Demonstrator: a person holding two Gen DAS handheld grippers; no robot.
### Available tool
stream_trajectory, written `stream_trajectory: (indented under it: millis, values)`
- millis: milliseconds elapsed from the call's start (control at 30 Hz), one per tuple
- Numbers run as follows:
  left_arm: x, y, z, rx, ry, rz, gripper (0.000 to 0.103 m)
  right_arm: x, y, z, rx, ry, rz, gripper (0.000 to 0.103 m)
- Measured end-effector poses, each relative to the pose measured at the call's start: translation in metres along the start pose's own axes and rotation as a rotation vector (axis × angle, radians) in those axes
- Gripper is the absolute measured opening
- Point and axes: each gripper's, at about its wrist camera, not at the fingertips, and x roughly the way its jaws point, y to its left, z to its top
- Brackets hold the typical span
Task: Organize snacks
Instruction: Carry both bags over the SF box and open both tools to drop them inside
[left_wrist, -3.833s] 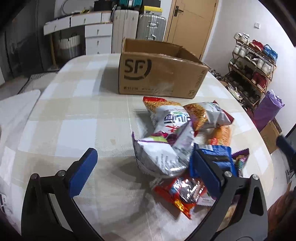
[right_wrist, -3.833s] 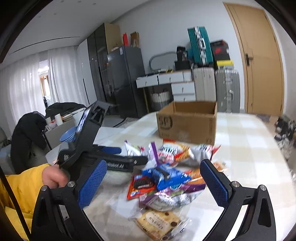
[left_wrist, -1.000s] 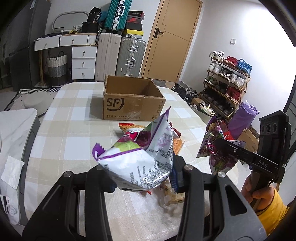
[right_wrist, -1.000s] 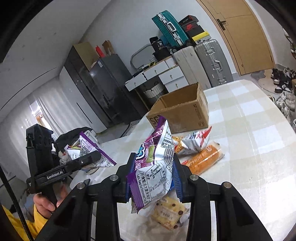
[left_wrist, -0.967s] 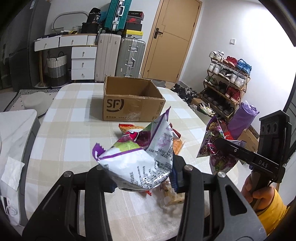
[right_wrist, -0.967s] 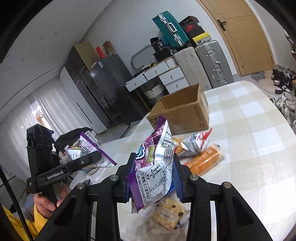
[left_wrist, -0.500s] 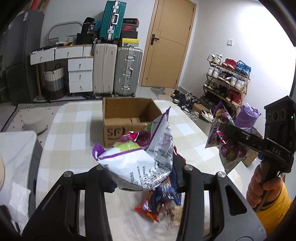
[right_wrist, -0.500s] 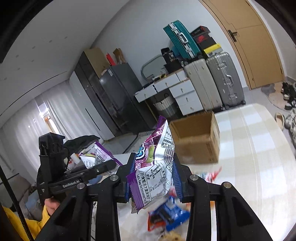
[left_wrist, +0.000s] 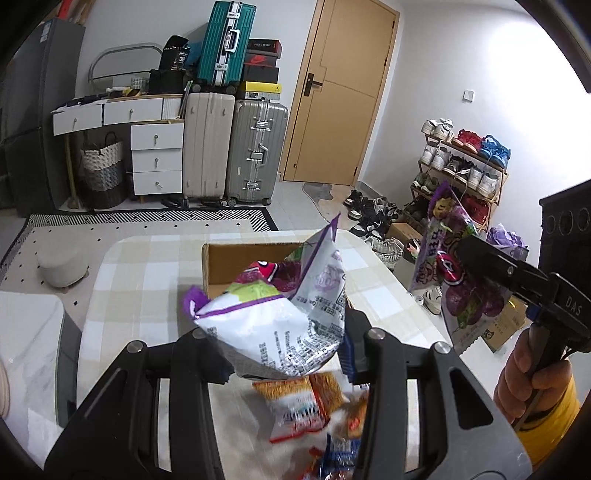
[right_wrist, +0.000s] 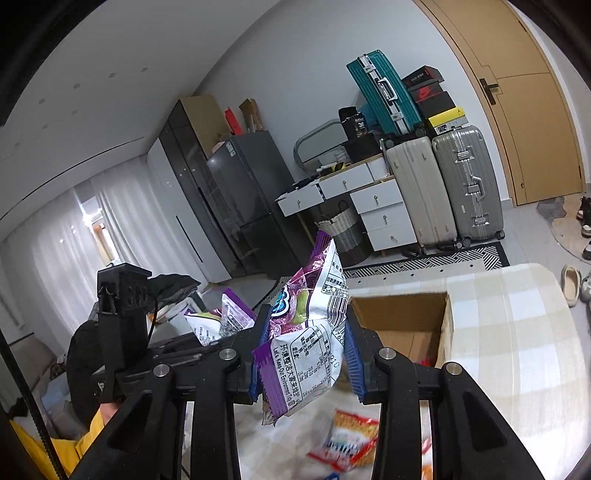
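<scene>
Presently, both grippers were loaded and raised above the table, each carrying one bag toward the cardboard box (left_wrist: 221, 266). The left gripper (left_wrist: 284, 350) was pinched onto a white-and-purple snack bag (left_wrist: 273, 321), held crumpled between its pads just in front of the box opening. The right gripper (right_wrist: 301, 363) was likewise pressed onto a purple-and-silver snack bag (right_wrist: 306, 332), held upright on edge, with the box (right_wrist: 402, 325) directly beyond it.

Progress, as a judgement: the task was at an early stage. The box interior, where visible in the right wrist view, appeared mostly bare; a small red patch low inside it could not be identified. Neither held bag had been released. Several packets remained on the checked table (left_wrist: 147, 266) below the grippers.

Count, as far as the views allowed:
- Boxes: one.
- Bags held: two, one per gripper.
- Loose packets on the table: at least three. An orange-and-white packet (left_wrist: 295, 406) was distinguishable, with red-and-blue wrappers (left_wrist: 332, 454) blurred beneath it; the right wrist view showed one orange-and-red packet (right_wrist: 351, 435). Motion blur prevented an exact total.

Remaining work, as a judgement: deposit both held bags into the box, then collect the loose packets.
</scene>
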Motion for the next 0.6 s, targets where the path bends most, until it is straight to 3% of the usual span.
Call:
stream_trajectory:
  millis: [333, 600]
  values:
    - [0.102, 0.011, 0.057, -0.031, 0.080, 0.024, 0.039, 0.065, -0.037, 0.034, 0.040, 0.062, -0.039, 0.036]
    - [0.185, 0.032, 0.068, -0.072, 0.156, 0.041, 0.039, 0.110, -0.071, 0.031, 0.079, 0.134, -0.078, 0.036]
